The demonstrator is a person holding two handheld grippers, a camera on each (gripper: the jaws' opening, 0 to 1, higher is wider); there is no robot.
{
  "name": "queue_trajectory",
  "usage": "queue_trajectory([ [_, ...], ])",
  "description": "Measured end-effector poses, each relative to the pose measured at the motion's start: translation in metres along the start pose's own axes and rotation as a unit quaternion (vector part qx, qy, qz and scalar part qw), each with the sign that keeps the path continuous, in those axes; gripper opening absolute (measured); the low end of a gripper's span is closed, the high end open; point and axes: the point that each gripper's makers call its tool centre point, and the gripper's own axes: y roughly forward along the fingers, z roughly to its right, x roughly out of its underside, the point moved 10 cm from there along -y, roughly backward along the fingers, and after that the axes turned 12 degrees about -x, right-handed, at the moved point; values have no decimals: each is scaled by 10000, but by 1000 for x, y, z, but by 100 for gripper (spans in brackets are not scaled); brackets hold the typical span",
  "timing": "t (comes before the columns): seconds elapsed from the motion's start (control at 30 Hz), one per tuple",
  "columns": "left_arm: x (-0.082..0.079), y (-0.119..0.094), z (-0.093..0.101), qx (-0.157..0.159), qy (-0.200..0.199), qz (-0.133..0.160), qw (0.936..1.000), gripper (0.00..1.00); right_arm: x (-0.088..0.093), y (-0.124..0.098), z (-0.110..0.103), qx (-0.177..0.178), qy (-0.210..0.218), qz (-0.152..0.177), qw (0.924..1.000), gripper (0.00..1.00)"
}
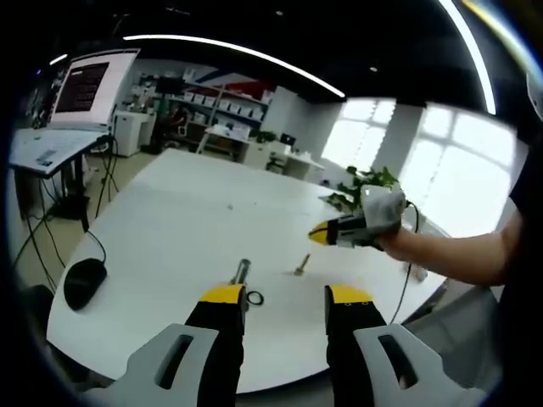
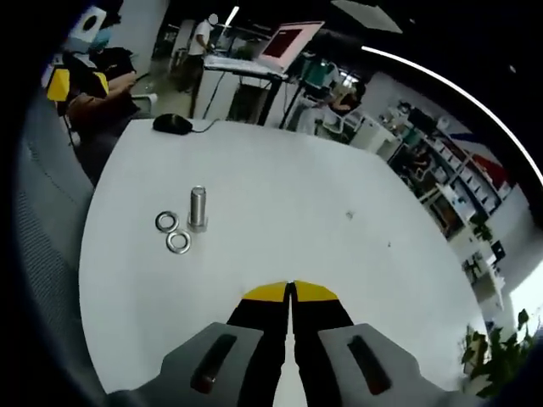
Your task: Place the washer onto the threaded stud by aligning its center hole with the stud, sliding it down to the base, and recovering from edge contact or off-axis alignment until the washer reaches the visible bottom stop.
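Both washers flat on surface at stud's 7 o'clock; right hand-held gripper closed, empty, left hand-held gripper wide open, empty; risk: thin washer slips during edge pickup.

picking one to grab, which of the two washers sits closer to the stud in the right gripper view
The lower washer, lying almost against the foot of the upright stud. The other washer lies further out to the stud's left, touching the first.

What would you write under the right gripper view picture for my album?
Shut yellow-tipped tool above a white table, with two washers lying beside an upright stud.
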Motion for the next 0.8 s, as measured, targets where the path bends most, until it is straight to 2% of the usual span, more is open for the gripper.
queue_trajectory([
  [0.17, 0, 0, 0, 12, 9, 19, 10000, 35, -17, -7, 23, -236, -239, -69, 9994, 2],
  [0.3, 0, 0, 0, 17, 11, 14, 10000, 35, -26, -7, 38, -536, -264, -94, 9982, 2],
  [0.53, 0, 0, -1, 23, -5, -16, 10000, 34, -41, -7, 67, -1044, -654, -481, 9912, 2],
  [0.8, 0, 1, -1, 14, -5, -59, 10000, 33, -60, -1, 103, -1495, -853, -648, 9829, 2],
])
